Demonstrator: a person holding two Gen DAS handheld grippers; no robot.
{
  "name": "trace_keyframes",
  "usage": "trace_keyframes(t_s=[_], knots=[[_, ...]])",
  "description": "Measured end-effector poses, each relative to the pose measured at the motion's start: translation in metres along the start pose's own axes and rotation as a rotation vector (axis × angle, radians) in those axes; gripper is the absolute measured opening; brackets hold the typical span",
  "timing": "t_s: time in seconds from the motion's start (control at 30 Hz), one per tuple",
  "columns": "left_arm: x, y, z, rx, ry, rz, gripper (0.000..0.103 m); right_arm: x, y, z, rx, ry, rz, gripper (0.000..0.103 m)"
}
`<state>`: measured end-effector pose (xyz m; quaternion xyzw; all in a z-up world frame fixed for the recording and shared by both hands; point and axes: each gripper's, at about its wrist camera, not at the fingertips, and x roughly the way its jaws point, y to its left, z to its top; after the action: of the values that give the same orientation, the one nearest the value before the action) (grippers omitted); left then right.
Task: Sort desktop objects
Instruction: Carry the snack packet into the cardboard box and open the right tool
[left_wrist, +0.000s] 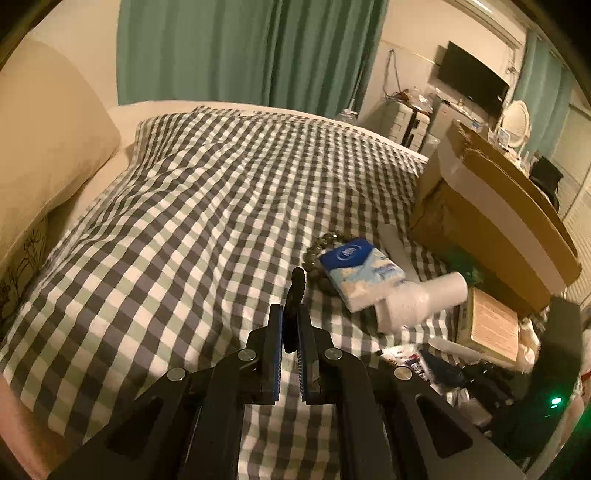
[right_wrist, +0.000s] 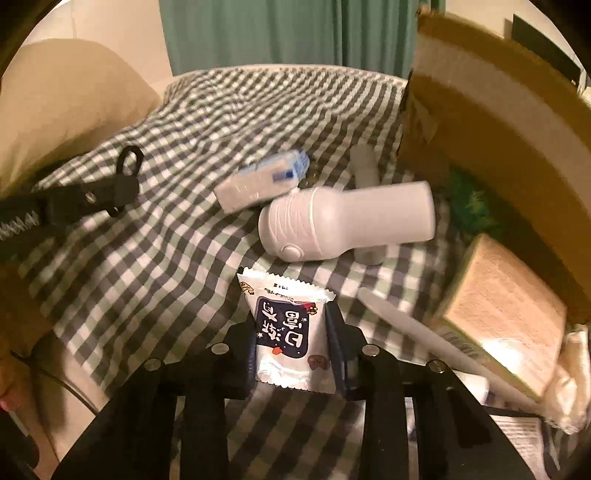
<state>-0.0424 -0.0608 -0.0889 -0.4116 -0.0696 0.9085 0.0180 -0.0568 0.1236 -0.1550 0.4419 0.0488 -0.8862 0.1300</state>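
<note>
Holding a snack packet (right_wrist: 291, 328) pinched between nearly closed jaws, the right claw (right_wrist: 291, 332) hangs over the checked bed (right_wrist: 147, 258), near a white bottle (right_wrist: 347, 225) and a tissue pack (right_wrist: 258, 181). The left claw (left_wrist: 291, 325) is closed tight on a thin black clip (left_wrist: 295, 299), with beads (left_wrist: 317, 254) and the box (left_wrist: 491, 221) to its right. The slick packet is gripped by its sides only, so it could buckle and slip; the clip could twist out
</note>
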Motion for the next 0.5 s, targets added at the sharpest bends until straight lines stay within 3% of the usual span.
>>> trace_keyframes(t_s=[0.23,0.37,0.5], knots=[[-0.021,-0.024,0.005,0.054,-0.026,-0.039,0.007,-0.088,-0.035,0.020,0.068,-0.196,0.038,0.031],[-0.034,-0.056,0.032,0.102,-0.043,-0.132,0.007,-0.138,-0.071,0.040,0.149,-0.311,0.038,0.031],[-0.049,-0.102,0.072,0.164,-0.093,-0.247,0.007,-0.179,-0.127,0.064,0.221,-0.417,-0.041,0.031]])
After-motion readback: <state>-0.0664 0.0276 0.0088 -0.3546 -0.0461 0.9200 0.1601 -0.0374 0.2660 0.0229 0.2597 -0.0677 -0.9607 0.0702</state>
